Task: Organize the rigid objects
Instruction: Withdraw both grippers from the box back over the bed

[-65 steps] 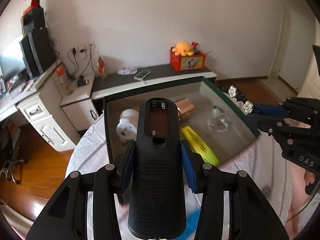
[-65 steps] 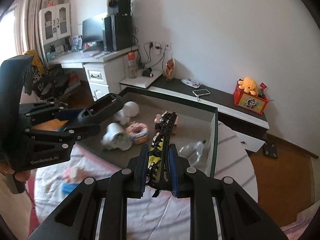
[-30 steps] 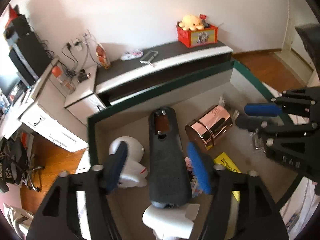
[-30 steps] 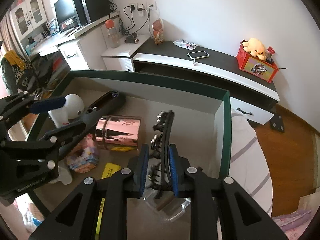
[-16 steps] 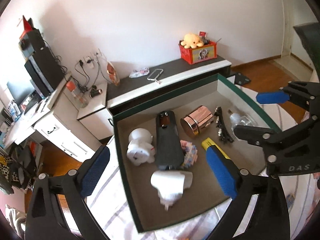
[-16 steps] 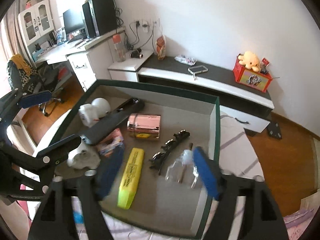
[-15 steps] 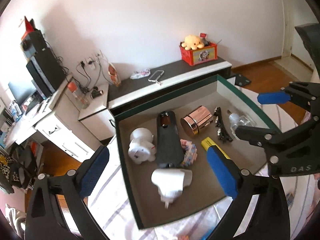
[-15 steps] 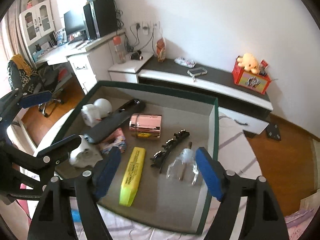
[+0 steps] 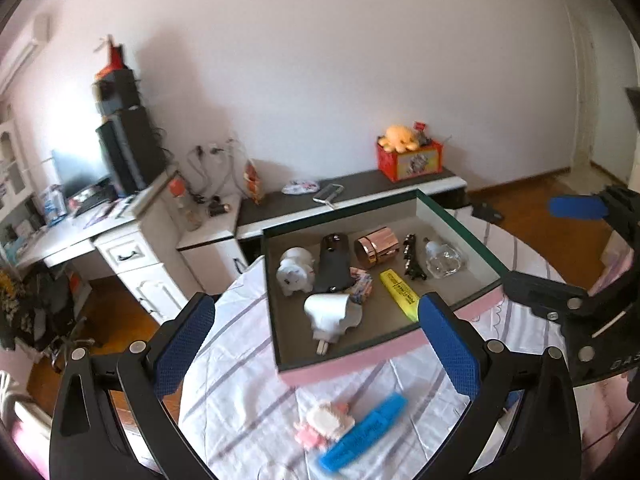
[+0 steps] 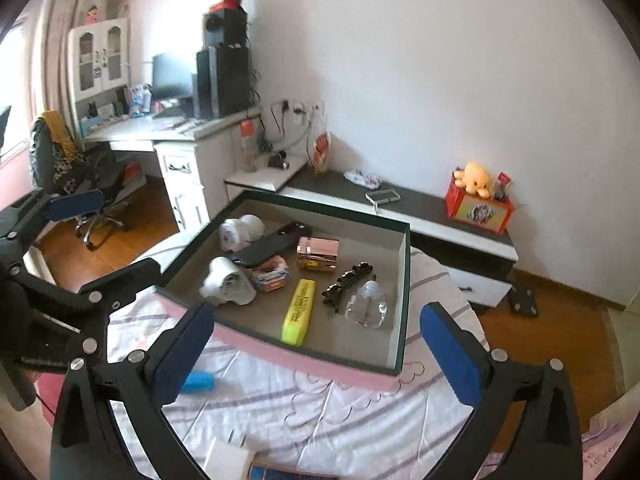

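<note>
Both hand-held grippers, left and right, are spread and empty; jaws just opened. Next, approach the blue marker before the box squarely.

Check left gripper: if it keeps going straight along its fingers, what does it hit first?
Probably the white plug adapter in the open box; it sits on the line between the open left gripper fingers. Depth is unclear, so the near wall might come first.
</note>
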Motion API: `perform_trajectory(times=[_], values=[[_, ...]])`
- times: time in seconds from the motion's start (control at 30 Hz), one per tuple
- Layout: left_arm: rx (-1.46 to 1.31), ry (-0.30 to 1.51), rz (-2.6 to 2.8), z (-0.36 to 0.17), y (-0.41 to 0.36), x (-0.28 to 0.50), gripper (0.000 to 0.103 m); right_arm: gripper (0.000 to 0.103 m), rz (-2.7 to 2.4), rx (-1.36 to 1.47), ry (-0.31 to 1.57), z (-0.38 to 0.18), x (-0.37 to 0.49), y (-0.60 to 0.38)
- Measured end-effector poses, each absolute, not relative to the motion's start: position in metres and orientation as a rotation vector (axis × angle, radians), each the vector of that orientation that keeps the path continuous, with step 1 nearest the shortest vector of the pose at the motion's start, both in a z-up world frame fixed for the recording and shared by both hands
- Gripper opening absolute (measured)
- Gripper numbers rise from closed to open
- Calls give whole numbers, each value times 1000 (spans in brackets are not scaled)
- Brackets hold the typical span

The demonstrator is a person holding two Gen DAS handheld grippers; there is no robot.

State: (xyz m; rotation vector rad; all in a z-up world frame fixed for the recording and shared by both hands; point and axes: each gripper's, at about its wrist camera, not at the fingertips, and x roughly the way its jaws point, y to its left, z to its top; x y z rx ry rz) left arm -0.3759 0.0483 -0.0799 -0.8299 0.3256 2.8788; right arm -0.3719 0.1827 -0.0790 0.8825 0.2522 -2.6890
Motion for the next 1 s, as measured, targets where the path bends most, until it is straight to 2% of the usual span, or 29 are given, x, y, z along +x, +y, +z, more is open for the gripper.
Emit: perform_trajectory(times=[0.27,0.37,0.53,1.0], values=[[-654,224,2924,-81,39,-296,103,103,-2813,721,262,-74,-303,187],[-668,194,2936,-87,37,-275,103,103,-2866,685,271,-78,-274,186],[-703,119,2866,-97,31,-251,103,103,-2898,674,171,-90,-238,192],[-861,118,2887,-127,14,-253,103,103,-2877,818,113,-123,-233,195]])
